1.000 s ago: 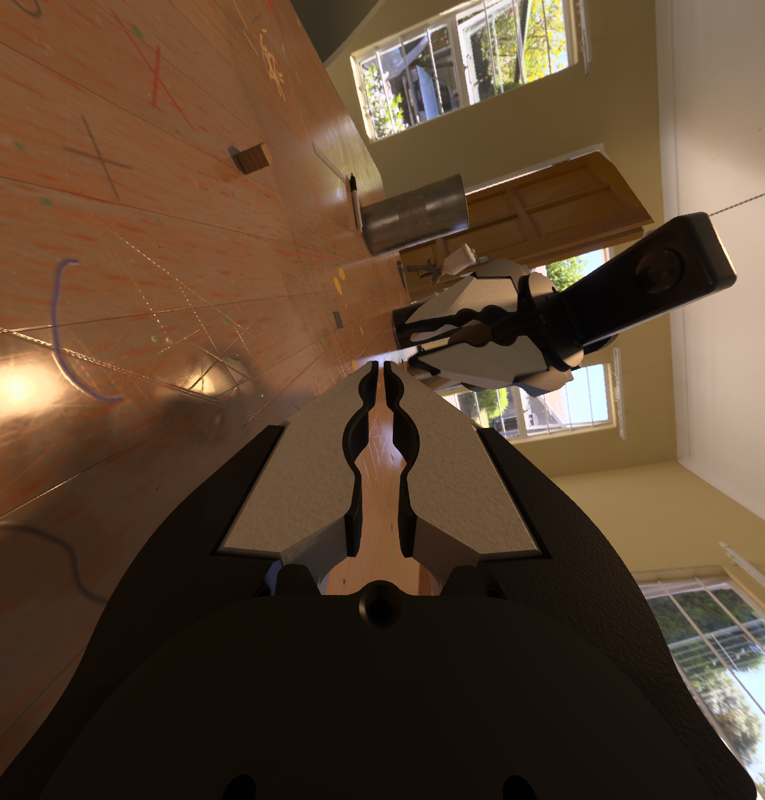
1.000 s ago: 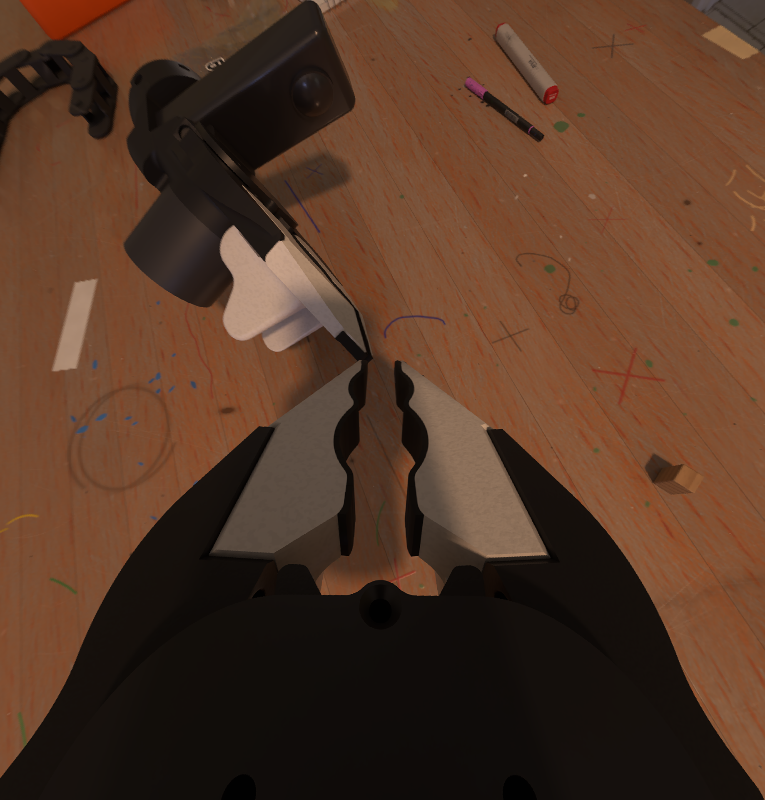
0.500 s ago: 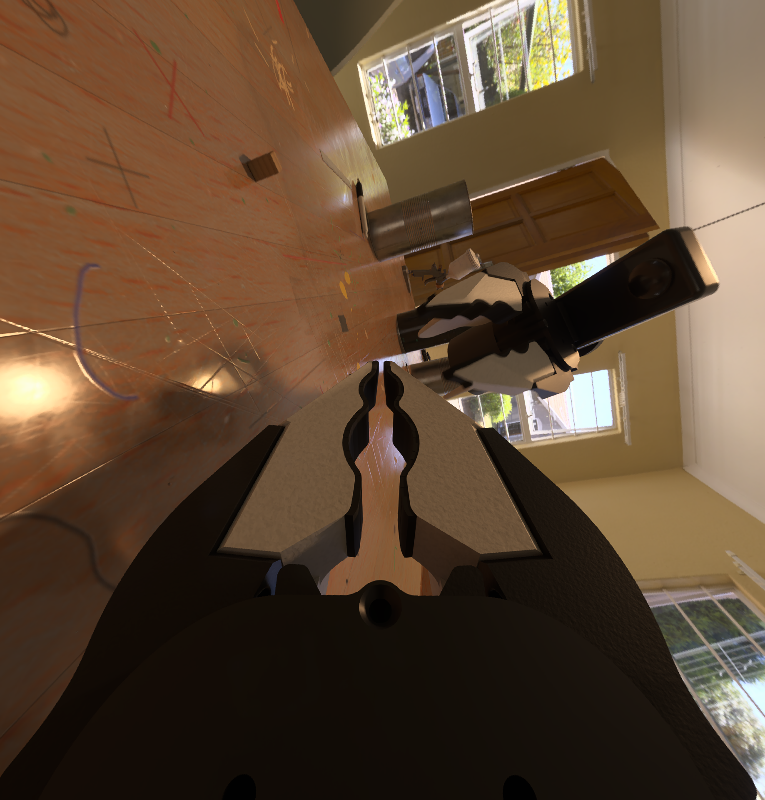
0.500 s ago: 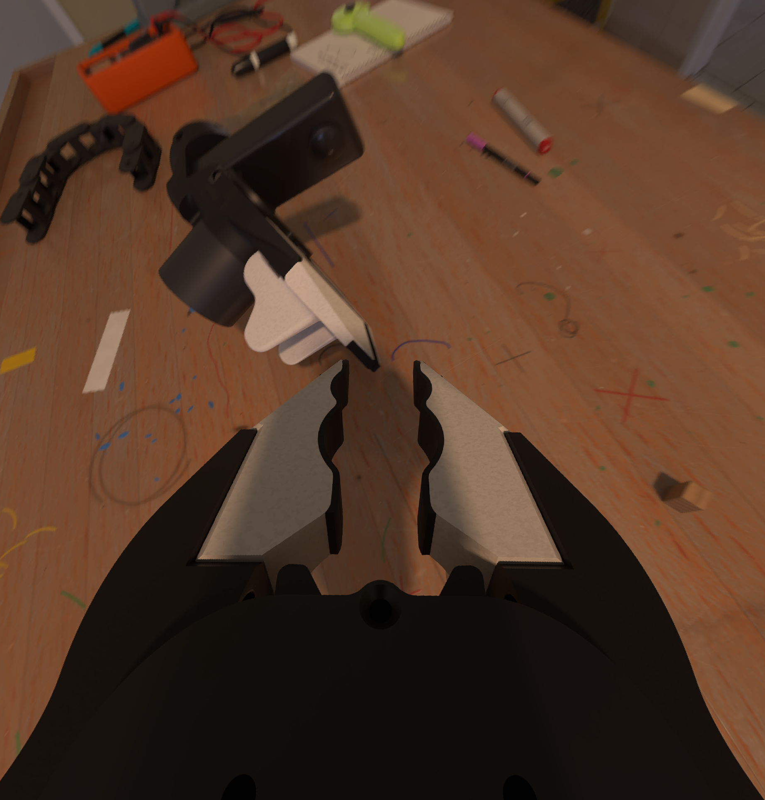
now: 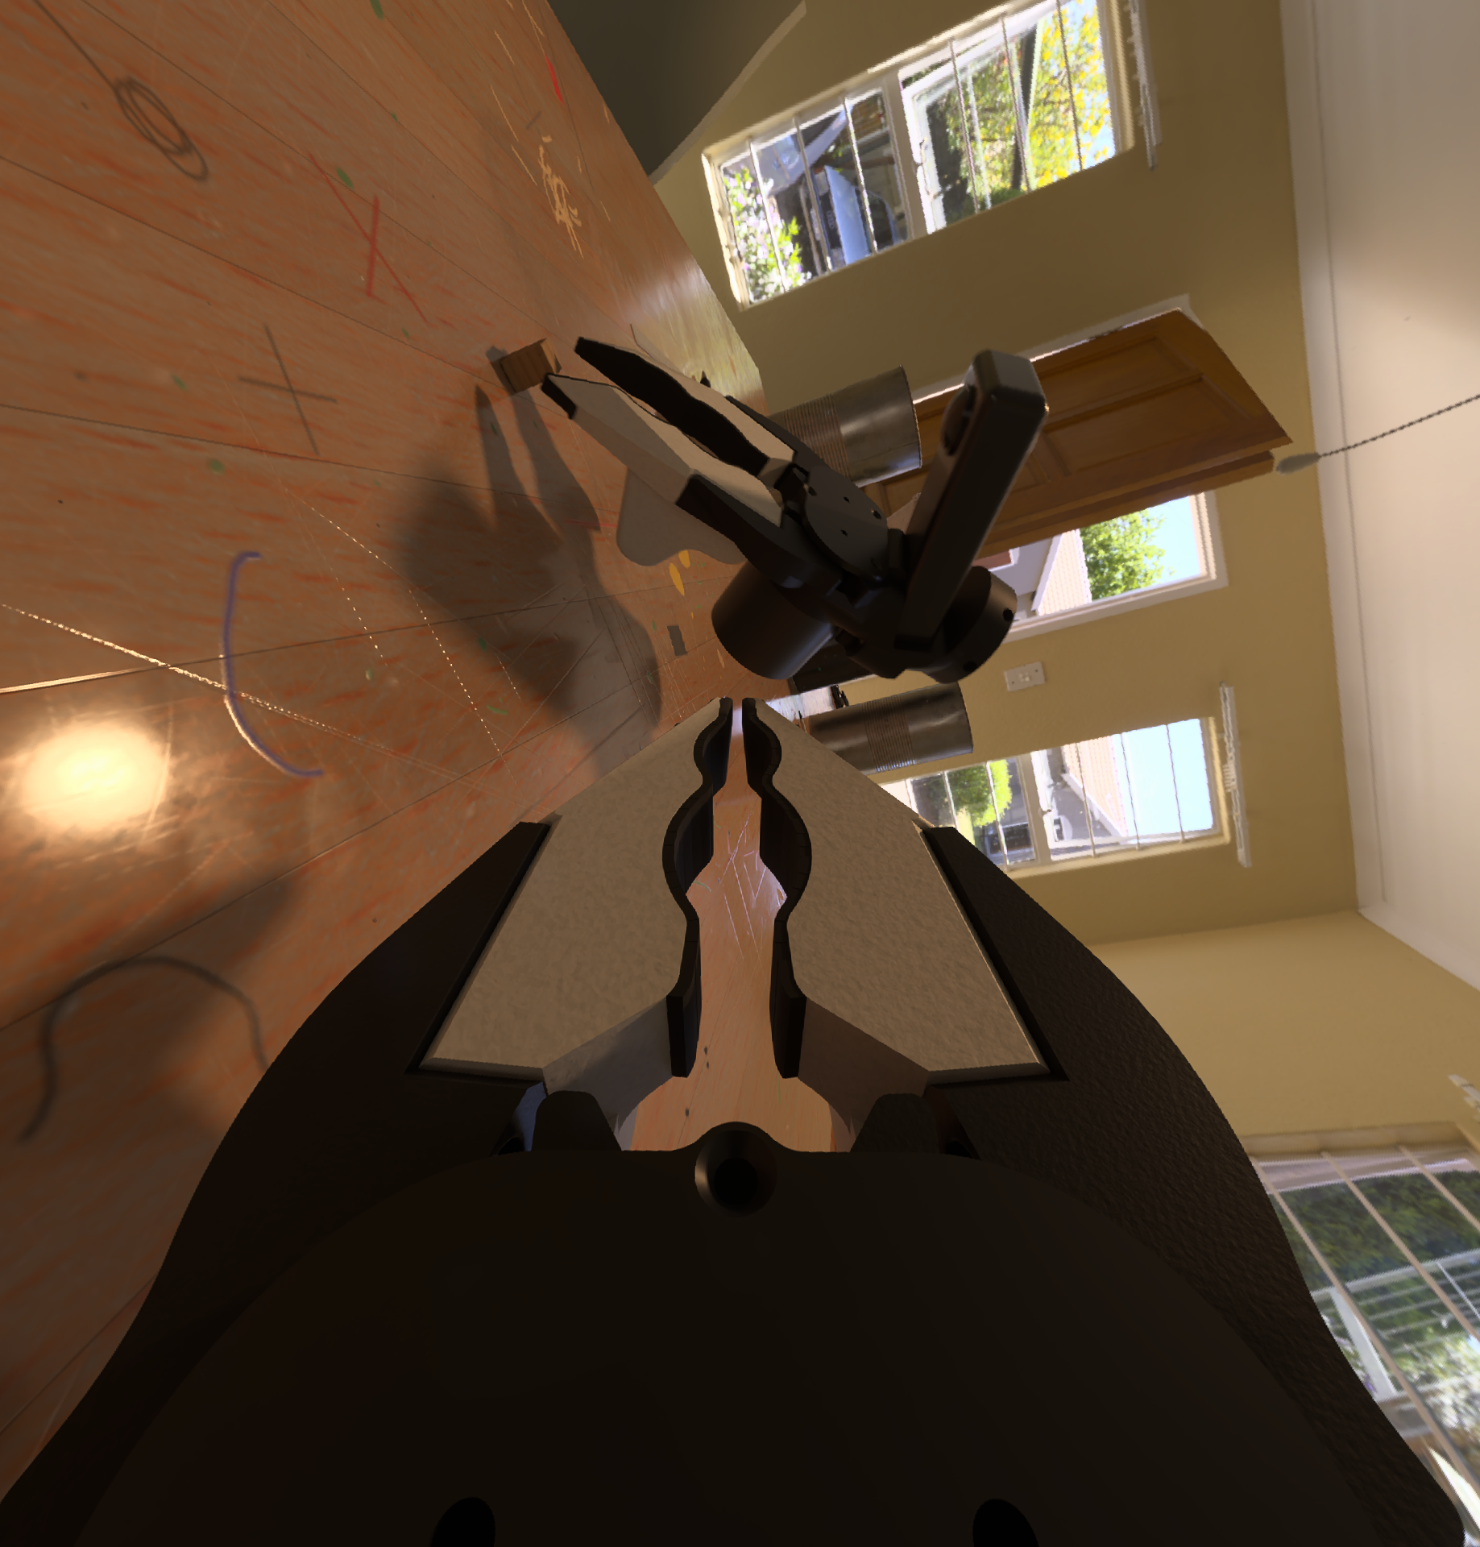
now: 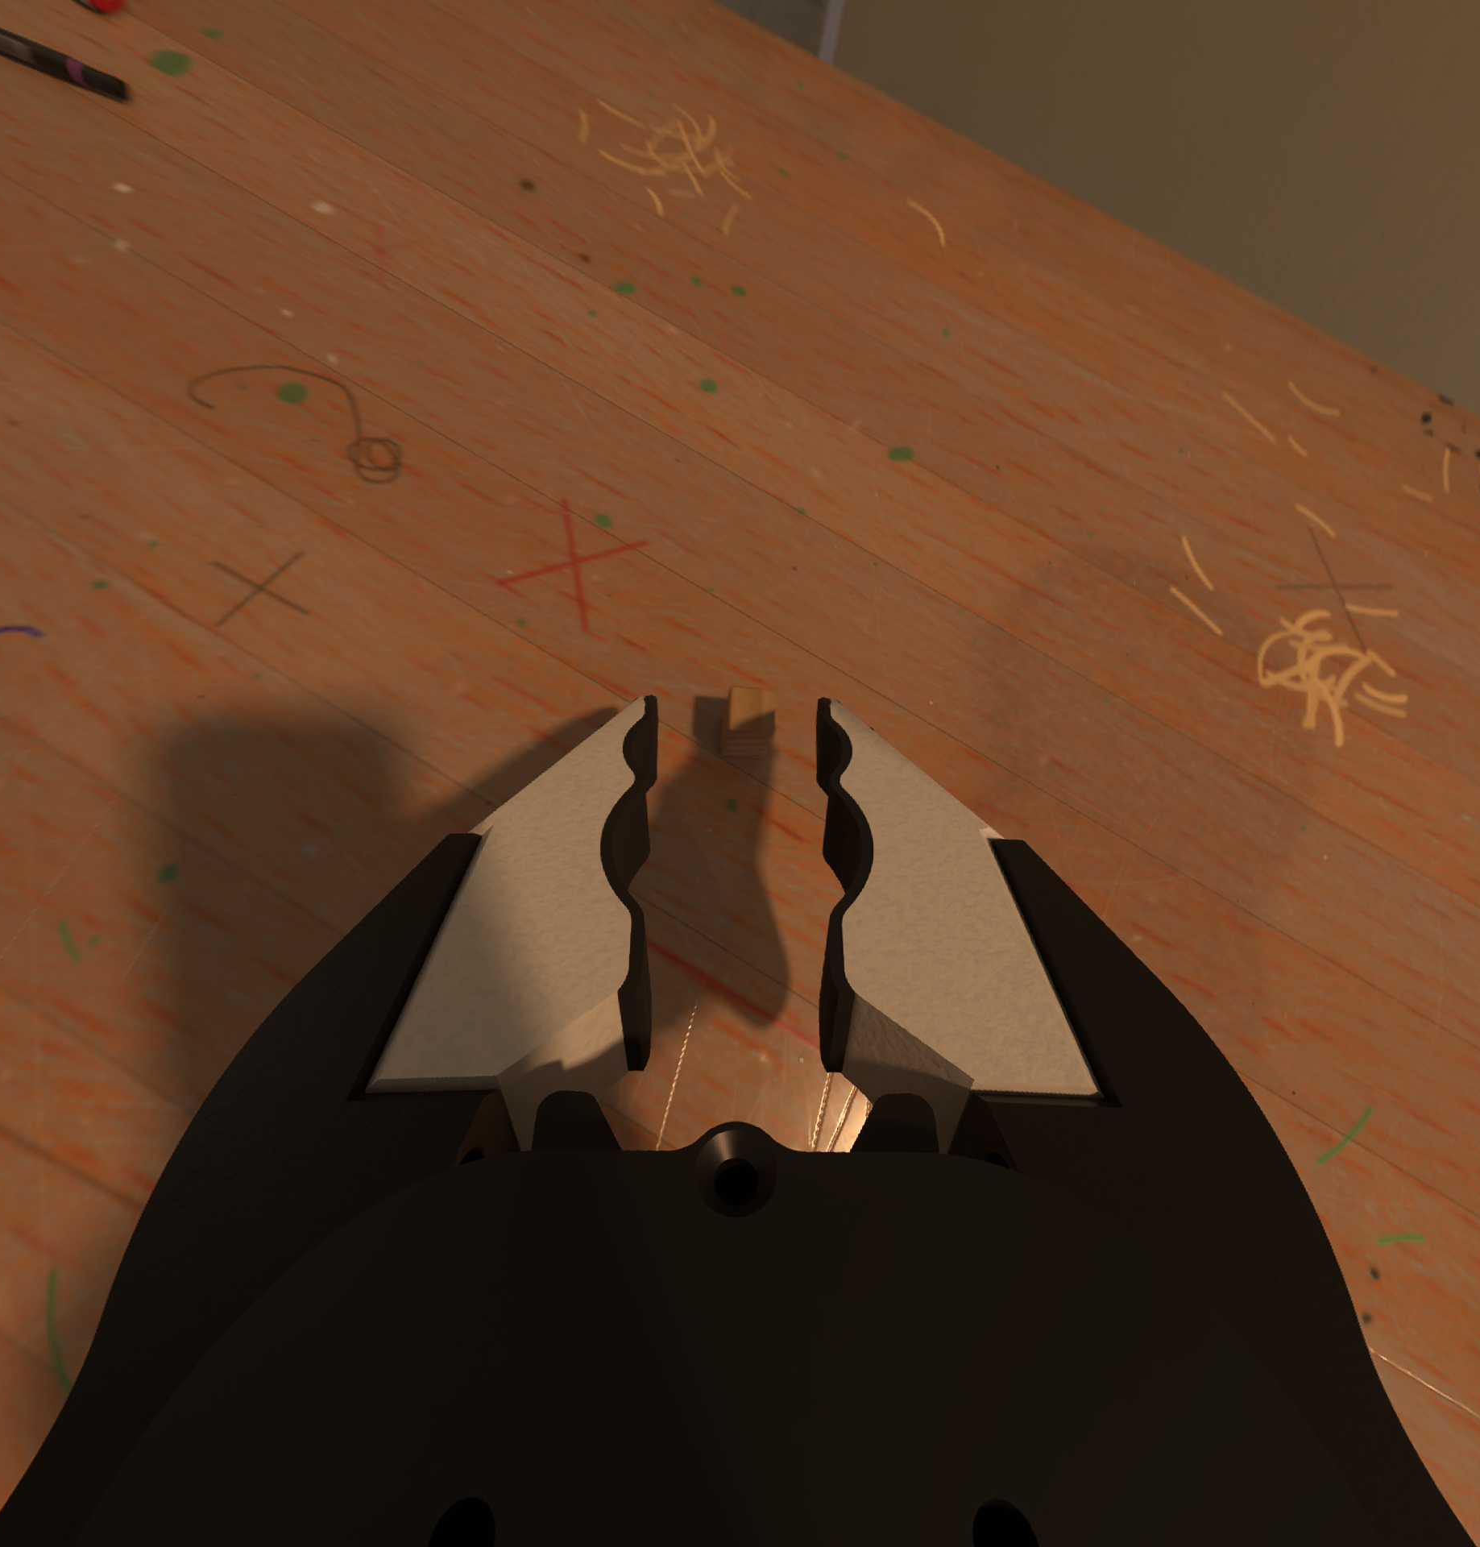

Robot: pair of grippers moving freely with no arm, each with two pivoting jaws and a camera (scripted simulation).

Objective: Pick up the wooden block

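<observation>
Just beyond the right hand-held gripper (image 6: pixel 736 711), whose fingers are spread wide, the wooden block (image 6: pixel 749 722) sits on the surface (image 6: pixel 971 418), slightly right of centre; closing now could nudge it aside. The left hand-held gripper (image 5: pixel 736 711) is nearly clenched, empty.

Wooden block (image 6: pixel 750 723): on the table (image 6: pixel 887 352), just ahead of the right gripper (image 6: pixel 736 707), in line with the gap between its tips.
Left gripper (image 5: pixel 736 707): well back from the block.
Pen (image 6: pixel 46 67): far left.
</observation>
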